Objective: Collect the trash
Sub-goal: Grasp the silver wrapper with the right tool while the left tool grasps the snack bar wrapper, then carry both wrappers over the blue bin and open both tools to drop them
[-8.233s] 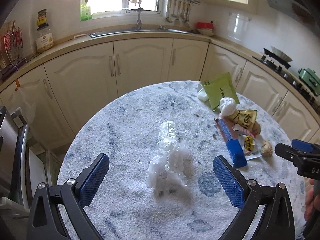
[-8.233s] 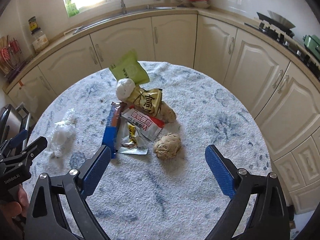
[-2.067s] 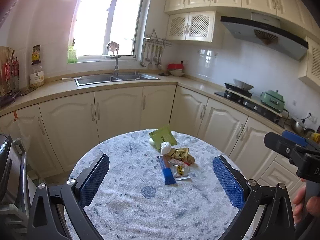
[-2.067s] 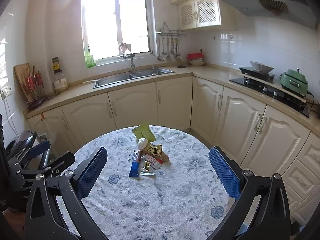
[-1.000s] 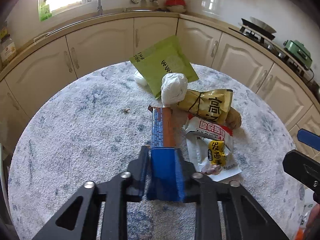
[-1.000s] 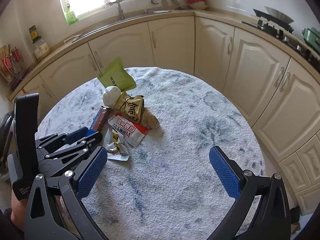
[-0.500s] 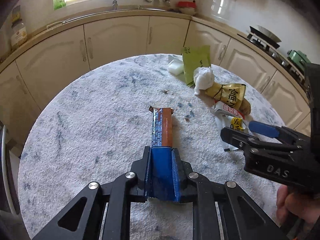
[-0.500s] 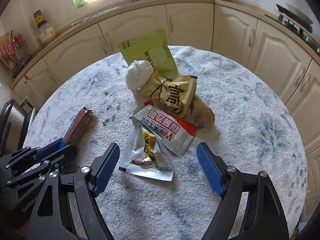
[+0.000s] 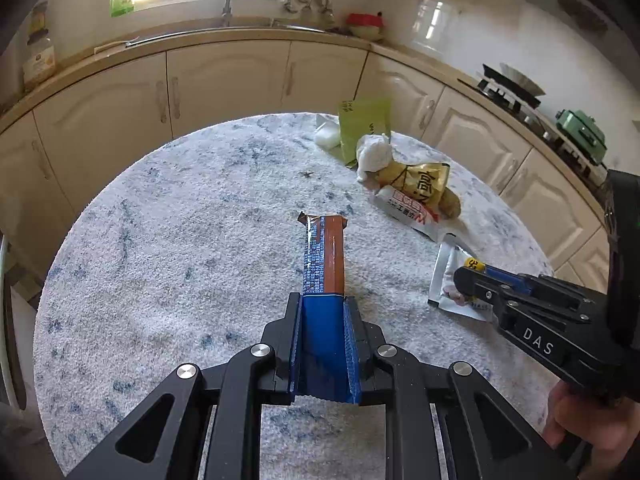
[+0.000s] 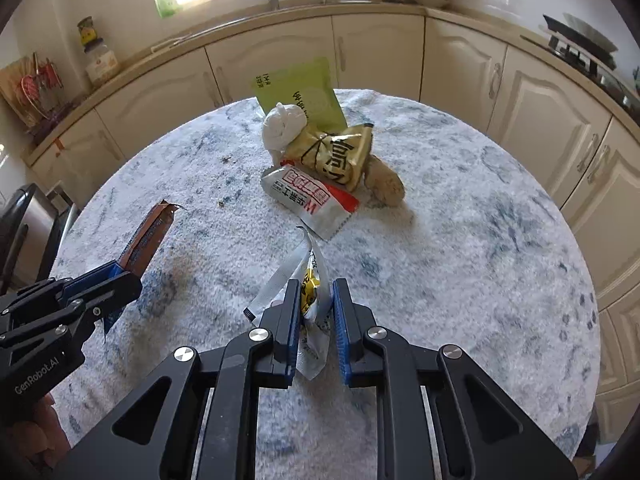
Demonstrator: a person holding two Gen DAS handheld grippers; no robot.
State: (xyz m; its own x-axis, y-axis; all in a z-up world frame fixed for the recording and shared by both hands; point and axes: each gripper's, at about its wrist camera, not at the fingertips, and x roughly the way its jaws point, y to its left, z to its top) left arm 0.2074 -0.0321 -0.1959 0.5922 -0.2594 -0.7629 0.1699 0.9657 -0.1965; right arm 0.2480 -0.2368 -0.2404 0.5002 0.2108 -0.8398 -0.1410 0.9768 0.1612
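Observation:
My left gripper (image 9: 323, 308) is shut on a long blue and brown snack wrapper (image 9: 325, 258) and holds it above the round table (image 9: 168, 248). It also shows at the left of the right wrist view (image 10: 146, 240). My right gripper (image 10: 316, 292) is shut on a clear packet with a yellow label (image 10: 310, 280), lifted and folded between the jaws. That packet shows in the left wrist view (image 9: 450, 280) at the tip of the right gripper (image 9: 466, 280). A pile of trash remains: a red and white sachet (image 10: 310, 196), a gold bag (image 10: 340, 152), a white crumpled tissue (image 10: 282, 126) and a green pouch (image 10: 300, 90).
A piece of ginger (image 10: 386, 184) lies beside the gold bag. Small crumbs (image 10: 224, 200) lie on the cloth. Cream cabinets (image 10: 380, 56) curve behind the table, with a sink (image 9: 224, 28) under the window and a stove (image 9: 508, 84) at right. A metal bin (image 10: 24, 216) stands left.
My right gripper has closed on the yellow-label packet and lifted it off the cloth. My left gripper still holds the blue and brown wrapper, raised a little higher.

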